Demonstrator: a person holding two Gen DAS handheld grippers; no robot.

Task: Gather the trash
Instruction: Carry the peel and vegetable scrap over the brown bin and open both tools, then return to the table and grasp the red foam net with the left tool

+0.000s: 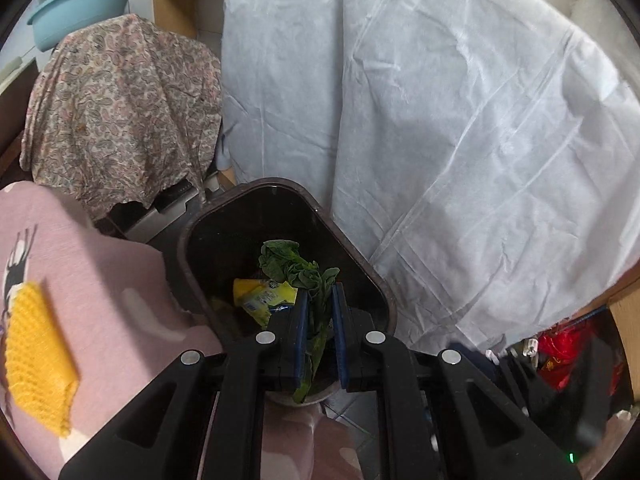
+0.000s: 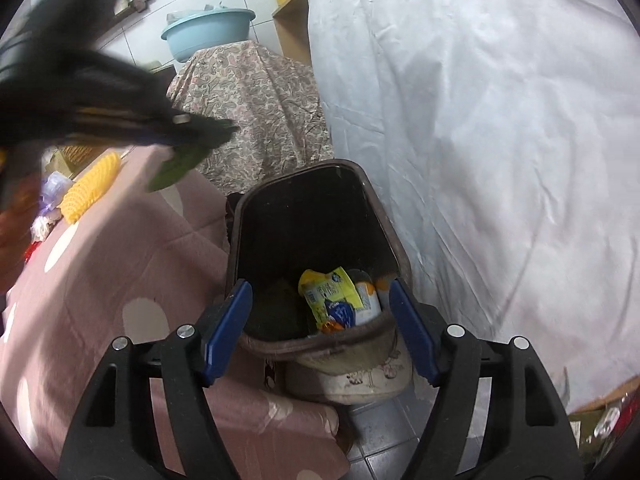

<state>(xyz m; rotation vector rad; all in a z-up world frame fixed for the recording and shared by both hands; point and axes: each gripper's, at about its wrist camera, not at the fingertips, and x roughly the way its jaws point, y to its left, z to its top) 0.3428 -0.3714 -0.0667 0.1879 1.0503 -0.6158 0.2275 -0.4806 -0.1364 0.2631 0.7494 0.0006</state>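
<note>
My left gripper is shut on a limp green leaf, which hangs between the blue pads over the dark trash bin. Inside the bin lies a yellow wrapper. In the right wrist view my right gripper stands open, with its fingers on either side of the near rim of the bin and nothing between them. The yellow wrapper and a white cup lie at the bottom. Blurred at the upper left is my left gripper, with the leaf dangling from it.
A table under a pink cloth stands left of the bin, with a yellow ribbed cloth on it. A white sheet hangs to the right. Behind are a paisley-covered object and a blue basin. Grey floor tiles lie below.
</note>
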